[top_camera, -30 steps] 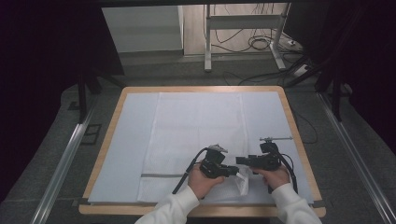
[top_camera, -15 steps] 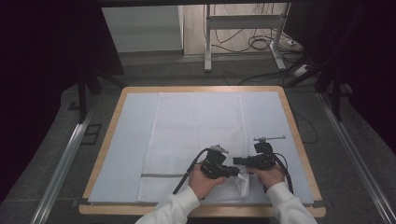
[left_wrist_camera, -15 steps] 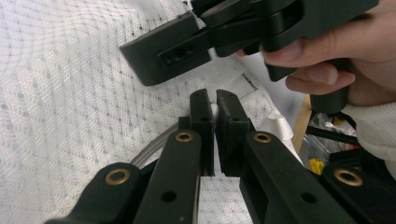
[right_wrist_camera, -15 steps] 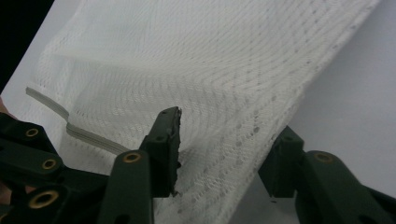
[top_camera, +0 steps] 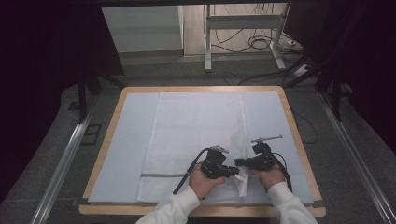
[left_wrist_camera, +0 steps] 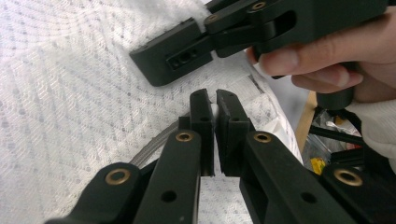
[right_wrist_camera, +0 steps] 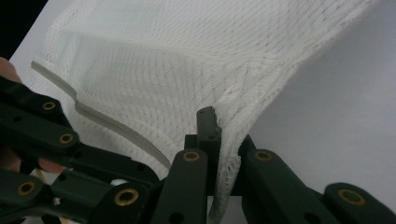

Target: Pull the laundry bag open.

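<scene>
White mesh cloth (top_camera: 196, 140) is laid flat on the bench (top_camera: 107, 140); only its near right corner is lifted. Left hand-held gripper (left_wrist_camera: 215, 100) and right hand-held gripper (right_wrist_camera: 215, 122) are each clamped on that corner's edge. Folding judged barely begun.

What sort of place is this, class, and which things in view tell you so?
Probably a lab or recording workspace, not a home: a wood-rimmed table under a pale sheet, loose cables on the floor by a metal stand, and hand-held grippers pinching a white mesh cloth.
</scene>
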`<state>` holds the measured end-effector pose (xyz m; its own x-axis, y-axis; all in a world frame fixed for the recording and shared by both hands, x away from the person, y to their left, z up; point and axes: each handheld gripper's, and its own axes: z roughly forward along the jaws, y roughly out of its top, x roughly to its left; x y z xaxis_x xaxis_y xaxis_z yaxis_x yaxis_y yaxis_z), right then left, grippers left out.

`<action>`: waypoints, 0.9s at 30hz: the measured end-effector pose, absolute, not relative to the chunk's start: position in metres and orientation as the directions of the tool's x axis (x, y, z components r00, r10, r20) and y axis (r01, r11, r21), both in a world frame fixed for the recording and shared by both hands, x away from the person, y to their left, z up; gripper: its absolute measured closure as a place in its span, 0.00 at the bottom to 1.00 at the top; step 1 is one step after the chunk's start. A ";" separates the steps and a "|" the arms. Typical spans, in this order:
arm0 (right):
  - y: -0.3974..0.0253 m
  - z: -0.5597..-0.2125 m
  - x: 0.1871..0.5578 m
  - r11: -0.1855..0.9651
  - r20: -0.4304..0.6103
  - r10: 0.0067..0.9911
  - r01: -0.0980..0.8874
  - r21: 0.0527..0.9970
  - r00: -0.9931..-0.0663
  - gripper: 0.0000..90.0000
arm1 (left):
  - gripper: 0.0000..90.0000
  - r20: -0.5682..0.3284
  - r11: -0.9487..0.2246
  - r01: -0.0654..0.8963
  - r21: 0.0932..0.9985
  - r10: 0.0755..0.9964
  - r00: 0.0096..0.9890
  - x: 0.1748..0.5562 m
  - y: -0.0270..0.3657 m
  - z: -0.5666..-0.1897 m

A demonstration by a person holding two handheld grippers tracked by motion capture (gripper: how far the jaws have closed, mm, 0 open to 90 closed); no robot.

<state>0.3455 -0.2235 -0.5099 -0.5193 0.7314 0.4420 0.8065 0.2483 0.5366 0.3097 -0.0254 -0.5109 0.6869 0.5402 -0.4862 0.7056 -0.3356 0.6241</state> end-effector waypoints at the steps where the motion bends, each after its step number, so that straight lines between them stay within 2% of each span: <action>1: -0.224 -0.510 0.345 0.254 0.443 0.727 0.805 0.536 -0.525 0.98 | 0.97 -0.486 -0.339 0.706 0.622 0.540 0.688 0.310 -0.025 -0.511; 13: -0.226 -0.509 0.344 0.269 0.447 0.711 0.797 0.541 -0.544 0.98 | 0.97 -0.518 -0.321 0.732 0.601 0.542 0.662 0.316 -0.018 -0.519; 27: -0.228 -0.507 0.340 0.272 0.441 0.711 0.792 0.547 -0.548 0.98 | 0.97 -0.509 -0.324 0.734 0.596 0.554 0.658 0.317 -0.016 -0.522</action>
